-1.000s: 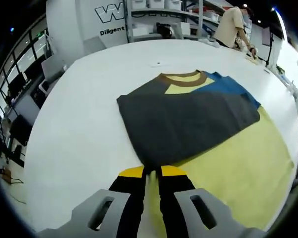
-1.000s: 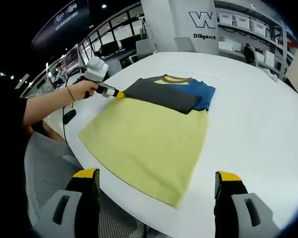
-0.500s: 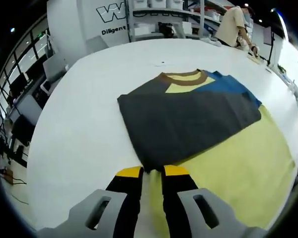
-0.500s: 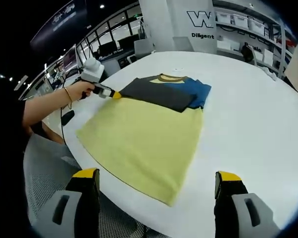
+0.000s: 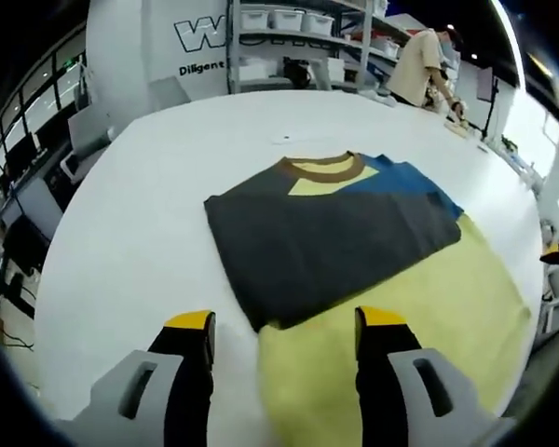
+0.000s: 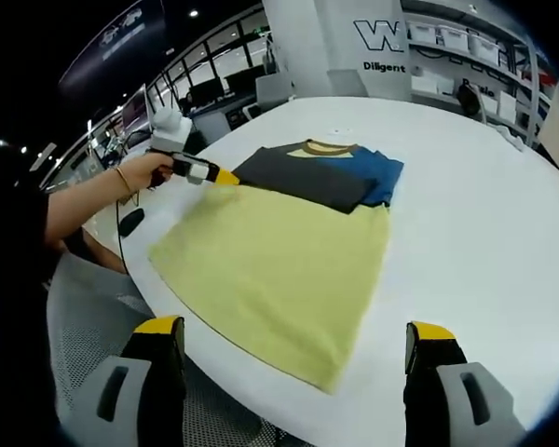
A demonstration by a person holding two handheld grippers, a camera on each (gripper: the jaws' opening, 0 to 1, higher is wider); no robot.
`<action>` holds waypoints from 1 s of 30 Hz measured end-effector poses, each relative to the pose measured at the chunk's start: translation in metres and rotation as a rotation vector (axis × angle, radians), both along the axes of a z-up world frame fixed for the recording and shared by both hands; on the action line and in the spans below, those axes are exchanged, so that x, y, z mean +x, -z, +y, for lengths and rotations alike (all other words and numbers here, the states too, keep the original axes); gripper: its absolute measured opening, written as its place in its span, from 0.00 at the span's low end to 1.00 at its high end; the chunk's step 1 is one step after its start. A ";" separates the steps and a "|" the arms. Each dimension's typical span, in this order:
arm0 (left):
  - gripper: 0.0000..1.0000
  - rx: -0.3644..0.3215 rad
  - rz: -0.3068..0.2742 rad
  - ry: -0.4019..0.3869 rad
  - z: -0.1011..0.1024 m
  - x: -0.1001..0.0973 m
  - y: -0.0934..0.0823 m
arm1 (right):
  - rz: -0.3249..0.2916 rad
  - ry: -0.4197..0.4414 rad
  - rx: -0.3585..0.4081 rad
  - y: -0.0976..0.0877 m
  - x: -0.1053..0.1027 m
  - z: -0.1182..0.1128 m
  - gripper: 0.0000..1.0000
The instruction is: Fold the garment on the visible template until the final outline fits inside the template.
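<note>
Shirt [image 5: 335, 237] folded on yellow template [image 6: 270, 270]; both grippers [image 5: 284, 321] [image 6: 293, 331] gape empty, so reaching near the table edge risks dragging the fold.

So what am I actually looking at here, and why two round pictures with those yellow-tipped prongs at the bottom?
No robot arm here: a person holds a two-jaw gripper in each hand, and each carries a fisheye camera. The left gripper view looks past the left gripper, jaws apart, holding nothing. The right gripper view looks past the right gripper, jaws also wide apart and empty; there you see the person's hand holding the left gripper beside the shirt. On the white table lies a shirt, its dark, blue and brown-collared upper part folded over the pale yellow lower part. Shelves and another person stand behind.
</note>
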State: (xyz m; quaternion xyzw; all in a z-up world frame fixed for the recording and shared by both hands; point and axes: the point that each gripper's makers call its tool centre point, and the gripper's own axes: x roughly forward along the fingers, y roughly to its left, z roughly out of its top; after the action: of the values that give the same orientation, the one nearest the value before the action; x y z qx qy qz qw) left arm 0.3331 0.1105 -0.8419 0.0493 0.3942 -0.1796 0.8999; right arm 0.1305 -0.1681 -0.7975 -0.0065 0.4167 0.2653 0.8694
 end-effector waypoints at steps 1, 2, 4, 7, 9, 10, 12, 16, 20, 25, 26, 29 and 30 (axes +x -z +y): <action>0.66 0.002 -0.001 0.005 -0.001 -0.002 0.000 | 0.001 -0.001 0.001 0.000 0.000 0.000 0.98; 0.69 0.009 -0.005 0.014 -0.002 -0.003 -0.001 | 0.004 -0.006 -0.002 0.001 -0.001 0.001 0.98; 0.74 0.014 0.001 0.014 -0.003 -0.007 -0.002 | 0.004 -0.011 -0.008 0.001 -0.001 0.002 0.97; 0.88 -0.005 0.008 0.012 -0.007 -0.013 -0.005 | 0.004 -0.011 -0.004 0.001 -0.001 0.003 0.97; 0.95 -0.018 -0.004 0.036 -0.014 -0.018 -0.007 | 0.007 -0.015 -0.006 0.003 -0.002 0.003 0.97; 0.95 -0.010 -0.011 0.042 -0.015 -0.020 -0.009 | 0.009 -0.018 -0.008 0.004 -0.002 0.003 0.97; 0.94 0.007 -0.017 0.058 -0.016 -0.024 -0.010 | 0.011 -0.020 -0.009 0.004 -0.003 0.004 0.97; 0.99 -0.003 -0.023 0.080 -0.020 -0.032 -0.015 | 0.011 -0.020 -0.009 0.004 -0.003 0.003 0.97; 0.99 -0.015 -0.022 0.104 -0.024 -0.038 -0.019 | 0.014 -0.018 -0.011 0.006 -0.004 0.002 0.97; 0.99 -0.036 0.000 0.144 -0.028 -0.053 -0.022 | 0.015 -0.018 -0.012 0.006 -0.005 0.001 0.97; 0.99 -0.038 0.007 0.144 -0.027 -0.056 -0.022 | 0.016 -0.018 -0.013 0.006 -0.005 0.001 0.97; 0.99 -0.025 0.015 0.154 -0.024 -0.065 -0.021 | 0.019 -0.013 -0.015 0.007 -0.006 0.000 0.97; 0.99 -0.020 0.015 0.155 -0.022 -0.067 -0.021 | 0.019 -0.013 -0.015 0.007 -0.006 0.000 0.96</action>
State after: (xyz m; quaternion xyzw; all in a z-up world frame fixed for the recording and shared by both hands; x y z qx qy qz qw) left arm 0.2663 0.0882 -0.8208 0.0691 0.3939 -0.2530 0.8809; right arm 0.1241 -0.1684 -0.8046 -0.0131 0.4270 0.2681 0.8635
